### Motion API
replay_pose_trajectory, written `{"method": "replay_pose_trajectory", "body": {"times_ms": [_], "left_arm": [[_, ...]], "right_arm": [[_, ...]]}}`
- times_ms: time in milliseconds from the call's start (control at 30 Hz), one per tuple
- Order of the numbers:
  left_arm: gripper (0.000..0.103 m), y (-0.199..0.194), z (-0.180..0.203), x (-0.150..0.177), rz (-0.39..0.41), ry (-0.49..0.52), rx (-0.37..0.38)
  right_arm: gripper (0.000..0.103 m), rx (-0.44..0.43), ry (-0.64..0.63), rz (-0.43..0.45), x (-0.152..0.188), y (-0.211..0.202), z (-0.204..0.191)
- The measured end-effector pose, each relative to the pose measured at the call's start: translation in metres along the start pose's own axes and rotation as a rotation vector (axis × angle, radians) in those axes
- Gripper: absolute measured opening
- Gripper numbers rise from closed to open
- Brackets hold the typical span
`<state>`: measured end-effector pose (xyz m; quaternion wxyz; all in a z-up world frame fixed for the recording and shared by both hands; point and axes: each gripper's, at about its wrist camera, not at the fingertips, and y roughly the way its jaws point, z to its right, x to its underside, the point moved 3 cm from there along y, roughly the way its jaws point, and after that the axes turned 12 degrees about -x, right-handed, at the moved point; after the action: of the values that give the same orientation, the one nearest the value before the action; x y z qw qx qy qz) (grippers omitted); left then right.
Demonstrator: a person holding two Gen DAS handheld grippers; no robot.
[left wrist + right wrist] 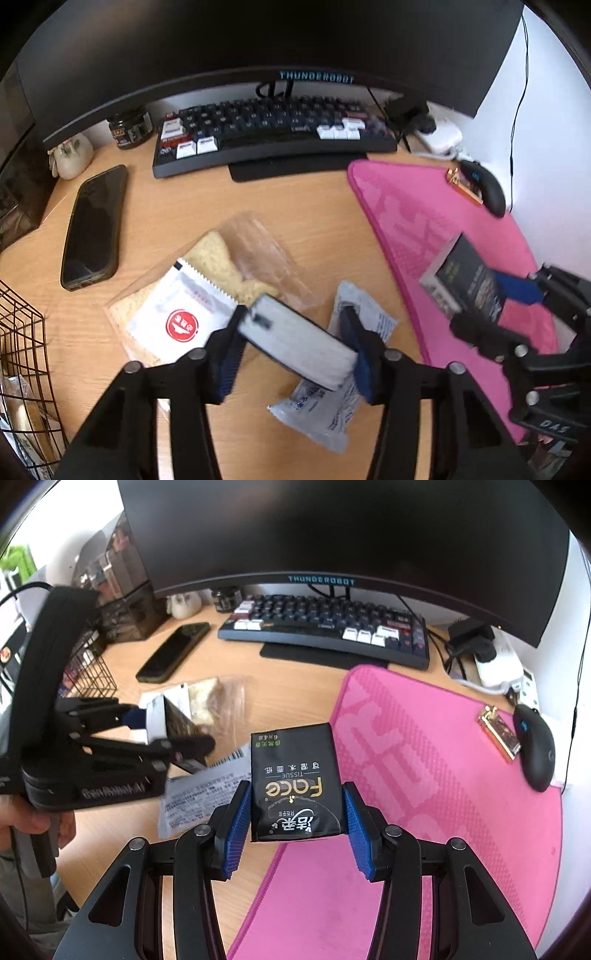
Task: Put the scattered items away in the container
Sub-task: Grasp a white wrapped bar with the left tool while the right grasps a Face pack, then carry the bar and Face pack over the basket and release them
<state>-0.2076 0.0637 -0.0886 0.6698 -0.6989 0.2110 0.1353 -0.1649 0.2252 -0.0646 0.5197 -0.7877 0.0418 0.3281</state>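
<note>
My left gripper (293,341) is shut on a white-sided tissue pack (299,343) held above the desk; it also shows in the right wrist view (166,723). My right gripper (295,812) is shut on a black "Face" tissue pack (295,782), seen from the left wrist view (461,280) above the pink mat. On the desk lie a bagged bread slice (229,266), a white sachet with a red logo (177,317) and a grey-white packet (332,406). The black wire basket (22,350) stands at the left edge, holding some packets.
A pink mat (443,775) covers the right side, with a mouse (535,749) and a gold lighter (500,734) on it. A phone (94,229), keyboard (273,133), monitor, dark jar (129,127) and power strip (498,664) sit behind.
</note>
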Motion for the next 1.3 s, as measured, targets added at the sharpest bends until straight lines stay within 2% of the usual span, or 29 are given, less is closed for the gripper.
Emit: {"method": "replay_pose_trajectory", "body": {"times_ms": [200,400,500,667,833,933,1100,1267,1300], "left_arm": [[0.049,-0.020,-0.010,-0.004,0.027,-0.001,0.005],[0.048,-0.069,-0.035,-0.001,0.094,-0.019,0.001],[0.048,-0.100,-0.066,0.005,0.134,-0.054,-0.041],[0.048,-0.147,-0.145,0.040,0.196,-0.179,-0.148],[0.048,-0.165,-0.230,0.094,0.175,-0.317,-0.234],[0.048,-0.170,-0.263,0.120,0.162,-0.366,-0.256],[0.048,-0.170,-0.301,0.154,0.146,-0.412,-0.268],[0.049,-0.163,-0.315,0.164,0.136,-0.434,-0.254],[0.050,-0.163,-0.318,0.165,0.143,-0.440,-0.249]], "right_arm": [[0.049,-0.001,-0.011,0.014,-0.012,-0.004,-0.005],[0.049,-0.029,-0.064,0.042,-0.028,-0.010,-0.041],[0.049,-0.081,-0.118,0.061,-0.041,-0.014,-0.079],[0.049,-0.219,-0.276,0.058,-0.067,-0.005,-0.180],[0.049,-0.318,-0.402,0.010,-0.076,0.031,-0.282],[0.049,-0.361,-0.442,-0.030,-0.071,0.056,-0.326],[0.049,-0.382,-0.473,-0.058,-0.065,0.085,-0.368],[0.050,-0.360,-0.468,-0.057,-0.065,0.100,-0.385],[0.056,-0.350,-0.467,-0.058,-0.065,0.101,-0.386]]}}
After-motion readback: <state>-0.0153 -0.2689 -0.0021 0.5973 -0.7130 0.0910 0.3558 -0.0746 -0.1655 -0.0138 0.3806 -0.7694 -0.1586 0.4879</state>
